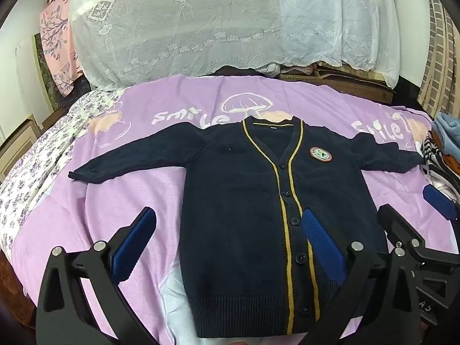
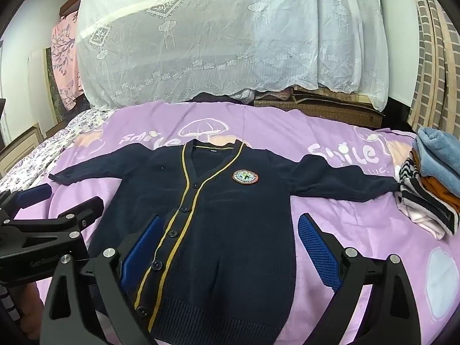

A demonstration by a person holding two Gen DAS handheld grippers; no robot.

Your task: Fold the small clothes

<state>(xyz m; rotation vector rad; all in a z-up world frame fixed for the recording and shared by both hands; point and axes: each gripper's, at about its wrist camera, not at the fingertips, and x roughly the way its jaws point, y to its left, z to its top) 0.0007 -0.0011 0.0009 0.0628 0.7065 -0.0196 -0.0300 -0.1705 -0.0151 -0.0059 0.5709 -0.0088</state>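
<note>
A small navy cardigan (image 1: pixel 247 201) with yellow trim, buttons and a round chest badge (image 1: pixel 320 154) lies flat and face up on a purple sheet (image 1: pixel 120 201), both sleeves spread out sideways. It also shows in the right wrist view (image 2: pixel 218 224). My left gripper (image 1: pixel 230 224) is open and empty, hovering over the cardigan's lower left half. My right gripper (image 2: pixel 230 230) is open and empty, hovering over the cardigan's lower right half. The right gripper also shows at the right edge of the left wrist view (image 1: pixel 414 204), and the left gripper at the left edge of the right wrist view (image 2: pixel 60 198).
A stack of folded clothes (image 2: pixel 431 184) with a blue towel on top sits at the bed's right side, touching the right sleeve's cuff. A large mound under white lace cloth (image 2: pixel 224 37) stands behind the bed. A floral sheet (image 1: pixel 34 172) covers the left side.
</note>
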